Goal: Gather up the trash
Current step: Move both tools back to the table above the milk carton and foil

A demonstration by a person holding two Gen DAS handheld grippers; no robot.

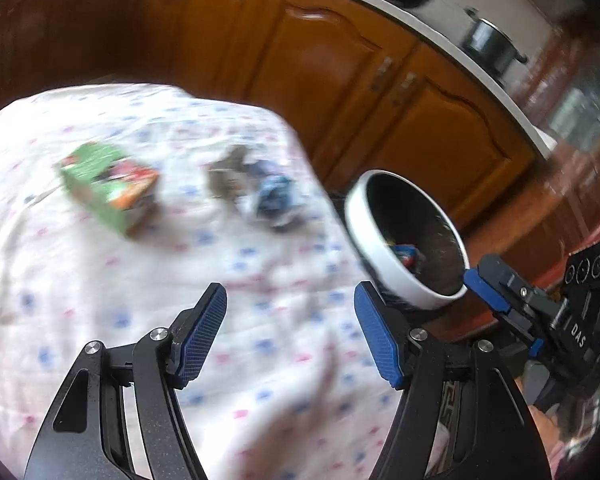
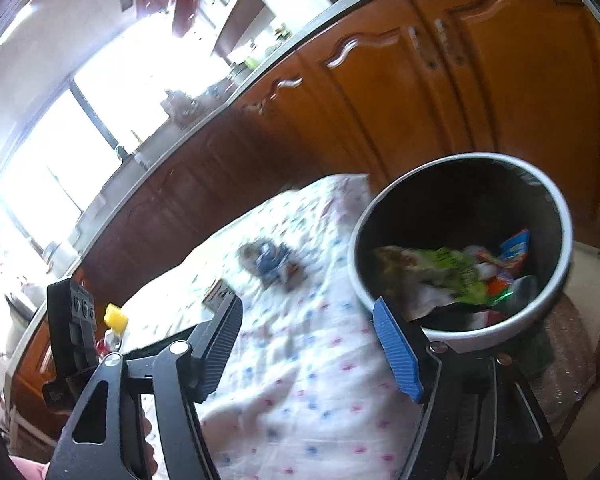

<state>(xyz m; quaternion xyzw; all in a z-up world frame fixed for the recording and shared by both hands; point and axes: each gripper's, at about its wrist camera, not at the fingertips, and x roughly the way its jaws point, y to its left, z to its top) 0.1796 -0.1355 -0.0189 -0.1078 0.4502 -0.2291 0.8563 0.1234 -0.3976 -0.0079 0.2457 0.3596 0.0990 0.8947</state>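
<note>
Both grippers are empty. The left gripper [image 1: 290, 332] has its jaws spread with nothing between the blue pads, only tablecloth [image 1: 100, 300] beyond them. The right gripper [image 2: 308, 348] is likewise spread and bare, its right finger just in front of the trash bin [image 2: 460, 334] rim.

Progress, as I read it: partly done. The bin, at the right edge of the table, already holds several wrappers [image 2: 460, 272] (green, orange and blue ones, all blurred). Left on the cloth are a green carton [image 1: 108, 186] at far left and a crumpled blue-grey wrapper [image 1: 260, 192] near the middle, apart from each other and well ahead of both tools. In the right wrist view there's also something small and yellow [image 2: 116, 318] at the table's left edge; can't tell if it's trash.

Pose: both tools angle down toward the table, left one aimed between carton and wrapper, right one over the table's near right side beside the bin. A hand shows under the right gripper's handle.
</note>
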